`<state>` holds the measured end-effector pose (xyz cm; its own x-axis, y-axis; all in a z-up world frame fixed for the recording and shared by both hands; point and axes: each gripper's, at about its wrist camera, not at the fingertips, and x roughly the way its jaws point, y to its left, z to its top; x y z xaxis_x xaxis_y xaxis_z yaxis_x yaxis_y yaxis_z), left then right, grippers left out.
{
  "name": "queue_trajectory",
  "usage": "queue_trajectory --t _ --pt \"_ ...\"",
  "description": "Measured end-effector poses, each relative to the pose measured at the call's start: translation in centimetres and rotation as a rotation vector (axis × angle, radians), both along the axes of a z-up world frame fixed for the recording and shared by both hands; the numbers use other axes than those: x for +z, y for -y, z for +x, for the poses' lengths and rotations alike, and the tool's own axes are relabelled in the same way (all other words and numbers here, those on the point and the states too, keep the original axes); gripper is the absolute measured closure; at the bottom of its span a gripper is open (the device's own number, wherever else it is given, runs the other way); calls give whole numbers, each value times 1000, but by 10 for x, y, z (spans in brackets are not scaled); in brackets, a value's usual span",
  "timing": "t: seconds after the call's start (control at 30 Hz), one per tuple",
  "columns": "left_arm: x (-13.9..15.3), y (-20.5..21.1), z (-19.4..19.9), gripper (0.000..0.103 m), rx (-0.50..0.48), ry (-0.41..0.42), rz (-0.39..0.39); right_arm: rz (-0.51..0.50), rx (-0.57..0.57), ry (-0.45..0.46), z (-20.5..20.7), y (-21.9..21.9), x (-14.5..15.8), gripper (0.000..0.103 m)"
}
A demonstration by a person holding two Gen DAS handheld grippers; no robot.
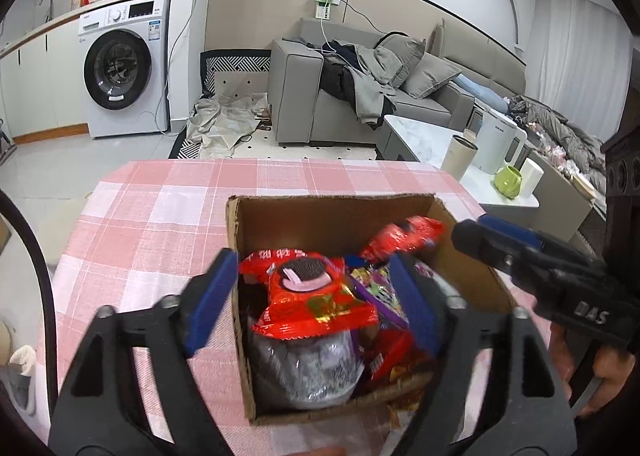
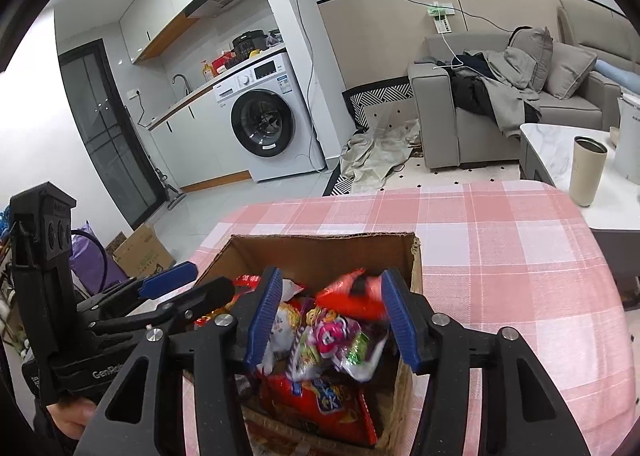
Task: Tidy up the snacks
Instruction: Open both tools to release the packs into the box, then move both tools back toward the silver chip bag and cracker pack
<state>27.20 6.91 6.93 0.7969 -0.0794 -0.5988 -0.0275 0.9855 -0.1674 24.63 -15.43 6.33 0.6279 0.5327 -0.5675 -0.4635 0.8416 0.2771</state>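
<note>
One "DAS"-marked right hand-held gripper (image 1: 472,232)

Between the blue, ribbed rubbery pads of my left gripper (image 1: 316,302) lies a glossy red foil cookie packet (image 1: 312,296), crinkled and shiny. Under it a clear plastic bag (image 1: 308,372) glints. They sit in a matt brown cardboard box (image 1: 332,212) with rough, torn corrugated edges. My right gripper (image 2: 332,320) is matt black plastic with bright metal pins, over a shiny printed candy bag (image 2: 340,340). Beyond both grippers the bench (image 1: 168,208) wears a soft pink-and-white checked cloth, smooth and matt.
</note>
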Motion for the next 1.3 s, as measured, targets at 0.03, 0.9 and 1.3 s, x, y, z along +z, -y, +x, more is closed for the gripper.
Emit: queue_trajectory --t 0.03,0.9,1.3 --pt "1 1 -4 22 -3 4 12 -5 6 -4 -3 1 0 19" --pt "3 5 -115 1 38 48 47 -79 -14 16 -78 28 -27 0" --pt "-3 -4 -149 1 63 36 10 -97 -20 -31 -98 40 -44 0"
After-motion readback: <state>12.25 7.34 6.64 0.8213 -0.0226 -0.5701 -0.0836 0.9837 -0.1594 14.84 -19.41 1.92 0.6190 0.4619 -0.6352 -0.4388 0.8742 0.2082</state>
